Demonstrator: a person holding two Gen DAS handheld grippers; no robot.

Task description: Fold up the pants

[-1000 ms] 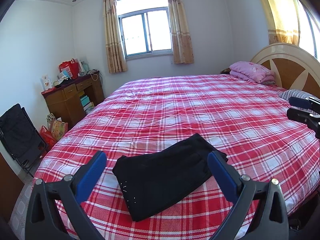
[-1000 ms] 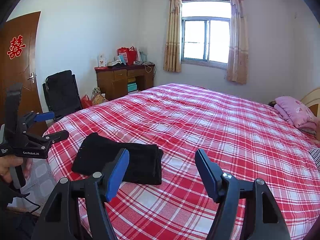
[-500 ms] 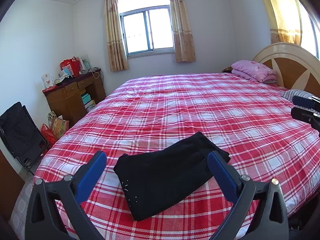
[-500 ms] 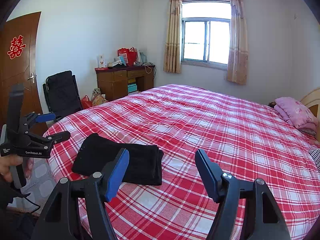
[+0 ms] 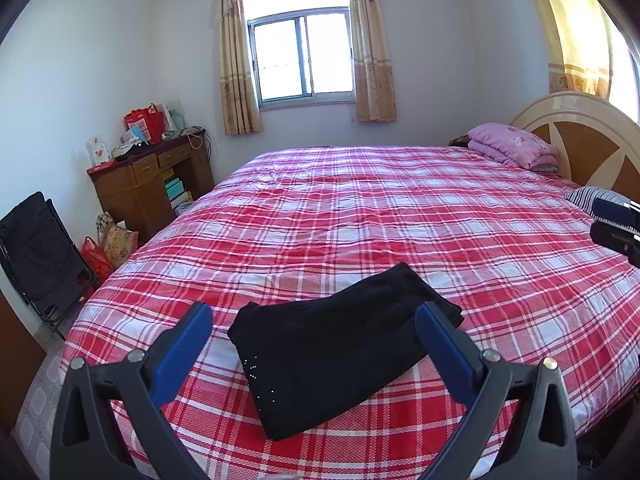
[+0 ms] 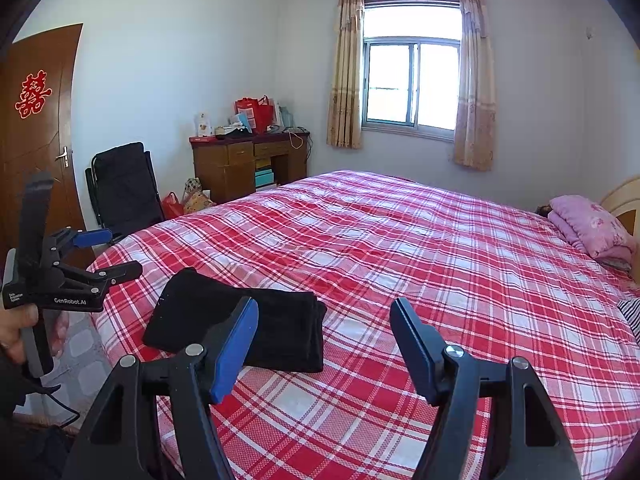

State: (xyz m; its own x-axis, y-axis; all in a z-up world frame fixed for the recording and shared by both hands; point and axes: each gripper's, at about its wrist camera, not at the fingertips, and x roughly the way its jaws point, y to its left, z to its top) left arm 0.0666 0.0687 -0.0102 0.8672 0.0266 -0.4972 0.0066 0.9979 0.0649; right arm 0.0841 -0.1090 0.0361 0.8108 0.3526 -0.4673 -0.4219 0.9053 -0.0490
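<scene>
Black pants [image 5: 340, 356]: folded into a compact rectangle, lying flat on the red plaid bedspread [image 5: 400, 220] near the bed's foot-end corner; small studs visible near one edge.

Left gripper [image 5: 314, 322]: blue-padded fingers spread apart, nothing between the pads, poised above the bundle and clear of the cloth. Held in a hand [image 6: 16, 336].

Right gripper [image 6: 324, 316]: fingers likewise parted and empty, over the bedspread just beside the pants.

Surroundings: pink folded quilt [image 5: 512, 148] by the headboard [image 5: 580, 132]; wooden desk [image 6: 244, 164] under red bags; black folding chair [image 6: 120, 188]; curtained window [image 6: 412, 80].
</scene>
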